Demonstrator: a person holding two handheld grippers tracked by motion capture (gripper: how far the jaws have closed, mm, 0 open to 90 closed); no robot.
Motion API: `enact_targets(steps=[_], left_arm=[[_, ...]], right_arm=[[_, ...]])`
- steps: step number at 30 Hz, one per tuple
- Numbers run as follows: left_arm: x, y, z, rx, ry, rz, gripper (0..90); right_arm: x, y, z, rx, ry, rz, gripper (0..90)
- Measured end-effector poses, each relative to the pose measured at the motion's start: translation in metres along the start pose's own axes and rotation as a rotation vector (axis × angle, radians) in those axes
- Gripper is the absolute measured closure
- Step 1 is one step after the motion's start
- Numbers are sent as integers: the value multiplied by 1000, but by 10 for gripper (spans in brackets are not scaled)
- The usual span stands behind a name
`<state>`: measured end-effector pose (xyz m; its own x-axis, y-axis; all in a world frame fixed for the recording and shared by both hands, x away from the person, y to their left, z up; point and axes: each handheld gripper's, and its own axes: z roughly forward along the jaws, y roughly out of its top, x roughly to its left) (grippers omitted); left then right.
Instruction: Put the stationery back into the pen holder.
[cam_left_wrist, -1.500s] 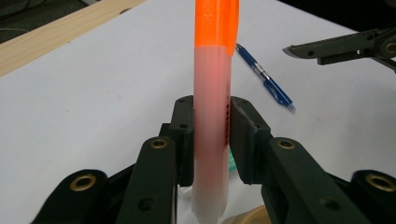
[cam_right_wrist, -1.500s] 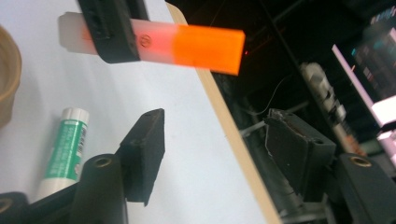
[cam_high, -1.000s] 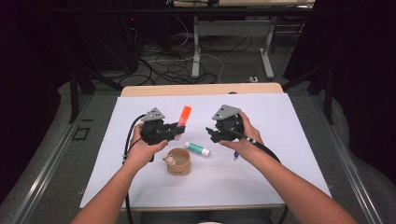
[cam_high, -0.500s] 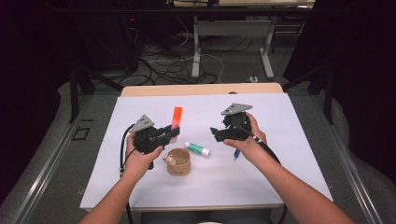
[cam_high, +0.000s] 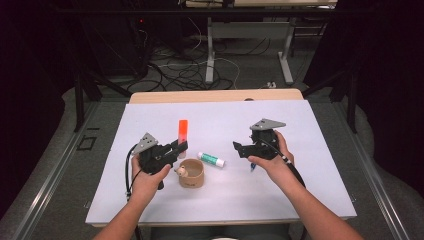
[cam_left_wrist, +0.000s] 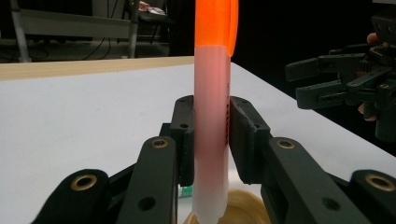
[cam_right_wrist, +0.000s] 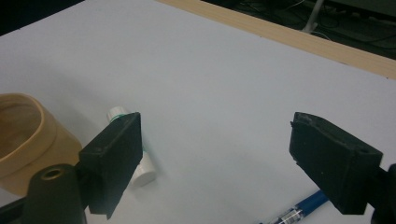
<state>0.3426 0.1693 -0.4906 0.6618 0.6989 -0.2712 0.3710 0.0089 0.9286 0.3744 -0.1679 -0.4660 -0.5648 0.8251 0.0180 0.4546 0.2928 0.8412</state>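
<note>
Highlighter: translucent pink highlighter pen with a bright orange cap (cam_left_wrist: 212, 107), upright and clamped between the jaws of the left gripper (cam_high: 176, 149), cap uppermost; its lower end hangs just above the cup's rim in the left gripper view.
Cup: short tan round wooden cup (cam_high: 191, 173), nearest the person, on the white table top (cam_high: 310, 195), directly below the held pen.
Left gripper: closed tight on the pen's barrel; a second ago it sat farther up the table and more to the right, with the pen leaning; now it is lower and nearer the person, and the pen stands straight.
Right gripper: right gripper (cam_right_wrist: 212, 154) has its jaws spread wide with nothing between them; they have just been opening. It has slid rightwards and slightly down since the earlier picture, away from the cup.
Blue pen: blue ballpoint pen (cam_right_wrist: 292, 212) flat on the table under the right gripper, partly hidden by the hand from above.
Glue stick: white glue stick with a green band (cam_high: 211, 159) lying between the two grippers, just beyond the cup, unmoved.
Far edge: pale wooden table strip (cam_high: 215, 95) beyond the white surface.
</note>
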Motion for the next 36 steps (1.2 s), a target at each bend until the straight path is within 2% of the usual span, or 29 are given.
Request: enact_targets(steps=[3,7,8,11,14,17,23,28,36], left_arm=[[2,-4,-1,18,-1,1,732],[4,-8,-2,12,-15,-26,733],[5,-9,-3,9,-21,-27,733],[5,-12,-1,7,-39,-40,733],[2,-17,2,29,-39,-28,733],[2,-20,6,41,-42,-16,734],[4,-24,10,63,-42,-6,732],[5,-29,10,75,-51,-21,732],[7,-34,9,86,-66,-42,729]], right_arm=[[-1,-7,-2,-6,4,19,170],[-1,-14,-2,-5,-1,30,177],[-1,-16,-1,-21,-3,26,180],[2,-17,1,-18,10,13,199],[5,-15,3,-19,23,-20,239],[10,-12,5,-16,53,-12,296],[20,-7,8,-37,79,-21,329],[21,-6,8,-45,77,6,328],[15,-9,5,-50,68,35,326]])
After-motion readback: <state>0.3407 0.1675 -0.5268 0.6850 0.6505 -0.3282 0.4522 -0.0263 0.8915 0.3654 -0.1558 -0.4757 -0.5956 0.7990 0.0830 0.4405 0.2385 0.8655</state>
